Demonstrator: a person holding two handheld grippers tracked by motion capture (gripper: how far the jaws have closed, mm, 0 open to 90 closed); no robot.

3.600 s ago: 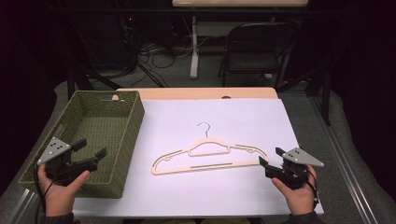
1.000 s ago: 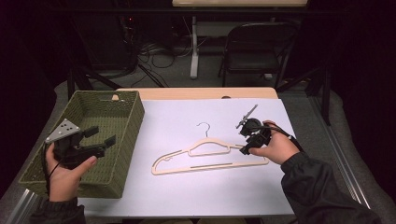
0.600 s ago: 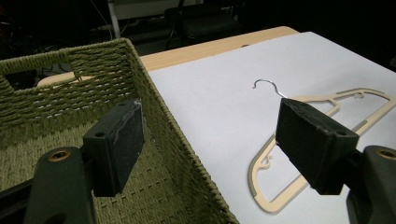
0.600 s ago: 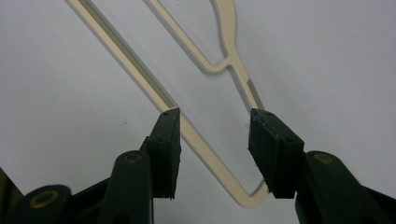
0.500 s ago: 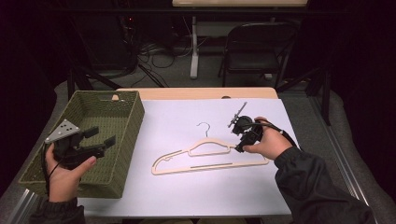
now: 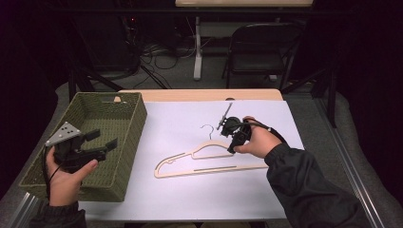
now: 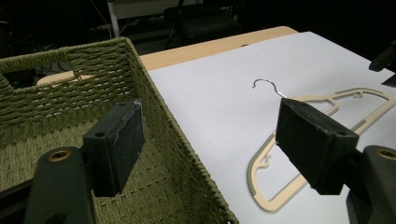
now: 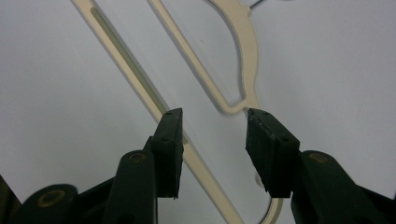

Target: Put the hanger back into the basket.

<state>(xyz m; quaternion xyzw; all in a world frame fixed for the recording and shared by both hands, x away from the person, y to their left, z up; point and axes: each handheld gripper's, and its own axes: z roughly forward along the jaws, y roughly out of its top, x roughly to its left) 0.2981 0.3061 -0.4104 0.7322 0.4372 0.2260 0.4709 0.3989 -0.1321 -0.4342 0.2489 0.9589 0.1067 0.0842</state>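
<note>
Both grippers are the same chunky black build. The left gripper [image 6: 102, 141] has a pale grey three-cornered plate on top, dotted with small dark marks, and a thin black cable trailing off it at the lower left of the high view. The right gripper [image 6: 231, 148] carries a thin rod sticking up from its body. Up close, the jaws are flat-faced black blocks, each with small screw holes near the edge — they sit on black arms with brass-coloured pivot bushings. The person wears dark long sleeves, the right one a loose black jacket sleeve.
</note>
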